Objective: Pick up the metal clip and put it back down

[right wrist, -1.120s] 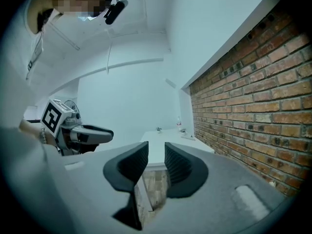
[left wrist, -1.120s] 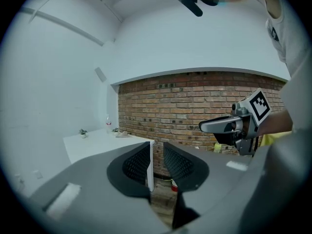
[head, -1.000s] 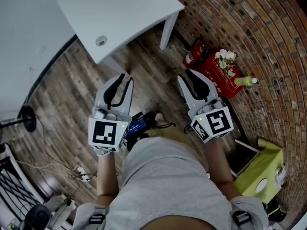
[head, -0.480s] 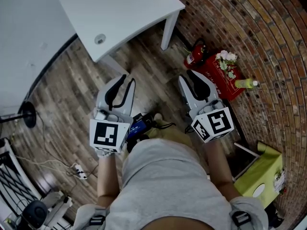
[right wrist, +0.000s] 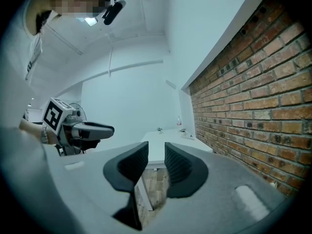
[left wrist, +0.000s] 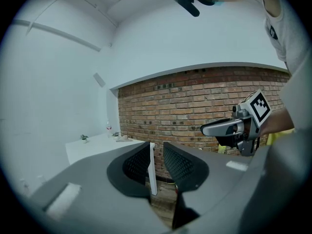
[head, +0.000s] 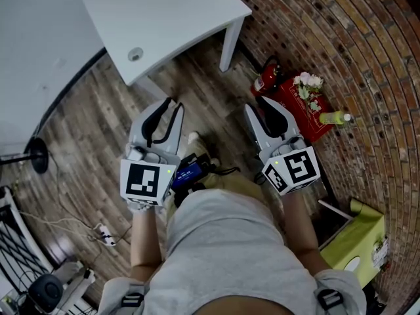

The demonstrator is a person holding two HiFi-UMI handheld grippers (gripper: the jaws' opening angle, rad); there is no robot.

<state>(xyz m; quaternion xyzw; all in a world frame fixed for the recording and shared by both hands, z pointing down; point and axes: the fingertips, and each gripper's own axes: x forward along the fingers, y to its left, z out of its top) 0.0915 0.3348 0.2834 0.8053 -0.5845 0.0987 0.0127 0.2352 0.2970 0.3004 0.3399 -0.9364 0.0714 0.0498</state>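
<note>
- Left gripper [left wrist: 156, 150]: ribbed black pads slightly spread, nothing between them.
- Right gripper [right wrist: 156, 152]: ribbed black pads spread likewise, empty.
- Metal clip: too small to pick out.
- Smooth white rectangular table [head: 177, 18] stands ahead of both grippers.

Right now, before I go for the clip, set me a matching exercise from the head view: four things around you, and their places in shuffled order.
Things:
1. table
2. fire extinguisher
3. bottle
4. yellow-green box

Places:
A. low at the right edge, beside the person's right arm
B. at the right end of the red box
C. top of the view, farthest from the person
D. between the table's leg and the red box

Pairs: 1-C, 2-D, 3-B, 4-A.
</note>
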